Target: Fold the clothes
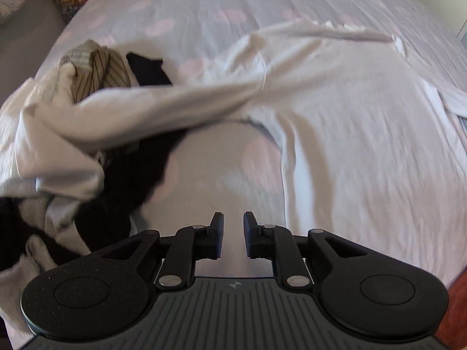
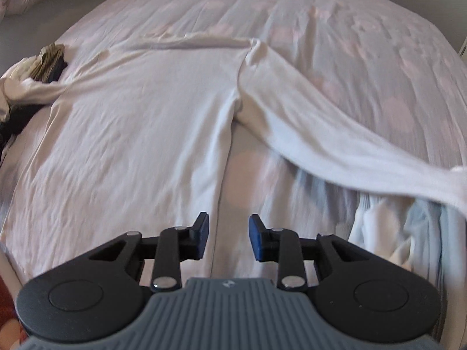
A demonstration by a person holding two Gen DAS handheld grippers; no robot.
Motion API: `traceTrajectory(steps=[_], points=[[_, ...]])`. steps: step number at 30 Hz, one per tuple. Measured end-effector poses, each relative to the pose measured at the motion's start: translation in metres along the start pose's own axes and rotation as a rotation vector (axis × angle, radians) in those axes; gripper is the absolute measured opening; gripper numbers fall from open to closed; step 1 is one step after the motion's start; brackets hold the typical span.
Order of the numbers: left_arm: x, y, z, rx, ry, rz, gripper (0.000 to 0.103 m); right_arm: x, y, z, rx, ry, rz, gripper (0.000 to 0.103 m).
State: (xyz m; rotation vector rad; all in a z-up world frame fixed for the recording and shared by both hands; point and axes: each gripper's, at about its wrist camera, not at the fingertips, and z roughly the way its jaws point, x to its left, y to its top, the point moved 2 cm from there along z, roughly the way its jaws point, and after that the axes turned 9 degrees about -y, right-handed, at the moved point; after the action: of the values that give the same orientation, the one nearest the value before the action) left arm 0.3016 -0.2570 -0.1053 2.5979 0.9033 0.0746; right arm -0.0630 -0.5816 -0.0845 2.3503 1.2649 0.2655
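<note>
Left tongs (image 1: 233, 221): black linkage arms, silver rivets, round black discs, ribbed grey base. Right tongs (image 2: 228, 224) match, with blue pads (image 2: 254, 234).

Bed (image 2: 335, 14): white long-sleeved top (image 2: 131, 131) spread flat, clothes heap (image 1: 87, 134) beside.

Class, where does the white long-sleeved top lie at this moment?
The white long-sleeved top lies spread flat mid-bed in both views, its one sleeve reaching the clothes pile at the bed's left edge.

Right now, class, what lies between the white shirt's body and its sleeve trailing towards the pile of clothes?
In the left wrist view, bare bedsheet separates the white shirt from its sleeve, which reaches the pile of clothes.
</note>
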Motion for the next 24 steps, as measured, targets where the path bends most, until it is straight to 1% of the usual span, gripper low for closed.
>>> traceTrajectory(steps=[3,4,6,9,13,16,17,19,22,24], points=[[0.008,0.044,0.012,-0.072,0.033,0.028,0.018,0.000,0.036,0.019,-0.062,-0.014,0.016,0.035],[0.008,0.057,0.016,-0.097,0.041,0.034,0.021,-0.002,0.046,0.025,-0.078,-0.018,0.016,0.036],[0.010,0.086,0.032,-0.130,0.044,0.044,0.024,-0.005,0.067,0.041,-0.106,-0.028,0.015,0.039],[0.011,0.123,0.059,-0.157,0.049,0.064,0.027,-0.012,0.103,0.069,-0.136,-0.031,0.010,0.041],[0.009,0.165,0.105,-0.164,0.034,0.068,0.028,-0.021,0.149,0.105,-0.189,-0.037,0.027,0.041],[0.009,0.186,0.145,-0.135,0.028,0.057,0.028,-0.026,0.179,0.130,-0.218,-0.026,0.064,0.044],[0.010,0.190,0.156,-0.128,0.026,0.056,0.028,-0.027,0.189,0.138,-0.229,-0.015,0.079,0.047],[0.011,0.194,0.174,-0.131,0.012,0.057,0.028,-0.027,0.205,0.152,-0.247,0.002,0.093,0.048],[0.015,0.196,0.183,-0.187,-0.018,0.045,0.031,-0.019,0.225,0.173,-0.264,0.028,0.076,0.048],[0.018,0.196,0.184,-0.210,-0.033,0.041,0.031,-0.009,0.236,0.186,-0.269,0.047,0.045,0.048]])
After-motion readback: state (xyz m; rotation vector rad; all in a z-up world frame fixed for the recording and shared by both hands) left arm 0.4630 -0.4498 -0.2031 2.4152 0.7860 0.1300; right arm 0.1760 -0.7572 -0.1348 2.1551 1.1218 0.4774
